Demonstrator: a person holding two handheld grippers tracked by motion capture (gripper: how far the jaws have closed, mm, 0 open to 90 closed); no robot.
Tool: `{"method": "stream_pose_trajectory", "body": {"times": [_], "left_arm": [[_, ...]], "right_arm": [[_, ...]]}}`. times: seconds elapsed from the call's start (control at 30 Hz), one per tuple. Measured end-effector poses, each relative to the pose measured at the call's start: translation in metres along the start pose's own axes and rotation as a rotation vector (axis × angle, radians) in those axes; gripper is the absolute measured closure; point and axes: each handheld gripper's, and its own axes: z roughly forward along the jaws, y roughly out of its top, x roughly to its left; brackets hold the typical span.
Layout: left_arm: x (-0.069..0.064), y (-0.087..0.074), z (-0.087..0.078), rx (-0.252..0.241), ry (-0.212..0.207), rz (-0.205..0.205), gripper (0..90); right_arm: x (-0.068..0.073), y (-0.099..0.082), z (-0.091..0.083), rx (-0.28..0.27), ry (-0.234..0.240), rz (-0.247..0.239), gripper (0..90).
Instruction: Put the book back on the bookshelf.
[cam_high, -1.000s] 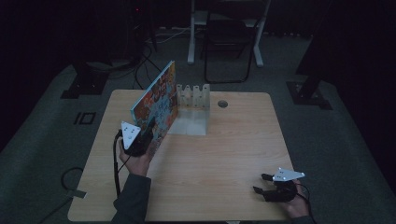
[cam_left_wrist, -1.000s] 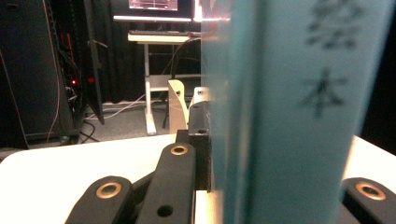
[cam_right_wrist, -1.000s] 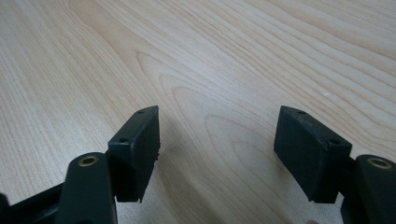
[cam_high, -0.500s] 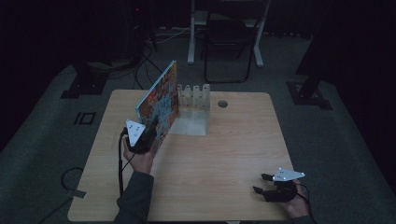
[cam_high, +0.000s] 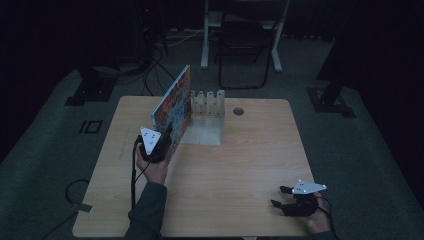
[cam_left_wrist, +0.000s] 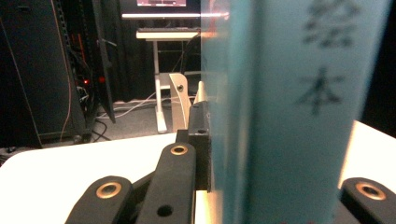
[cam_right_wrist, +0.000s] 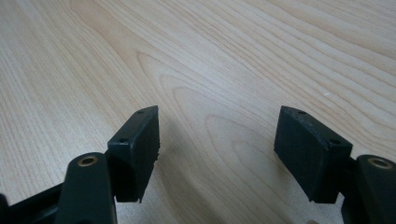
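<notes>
Left gripper pinches the picture book by its spine, upright, just left of the slotted rack. Since a second ago the book has edged toward the rack; slotting looks near. Right gripper spread, idle on desk.

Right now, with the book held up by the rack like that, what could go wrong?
The left gripper clamps the book only at its near lower edge, so the tall, tilted book could pivot or slip in the jaws. Its far end is close to the white slotted rack; a misjudged push might knock the rack rather than enter a slot. The right gripper rests open, too far away to steady anything.
</notes>
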Motion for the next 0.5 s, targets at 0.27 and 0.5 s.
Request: {"method": "stream_pose_trajectory", "body": {"times": [0.27,0.5], "left_arm": [[-0.003,-0.005,0.008,0.006,0.012,0.001,81.2],[-0.004,-0.006,0.014,0.005,0.026,0.000,81.2]], "right_arm": [[0.000,0.000,0.000,0.000,0.002,0.002,30.5],[-0.001,0.000,0.000,-0.001,0.005,0.003,30.5]]}}
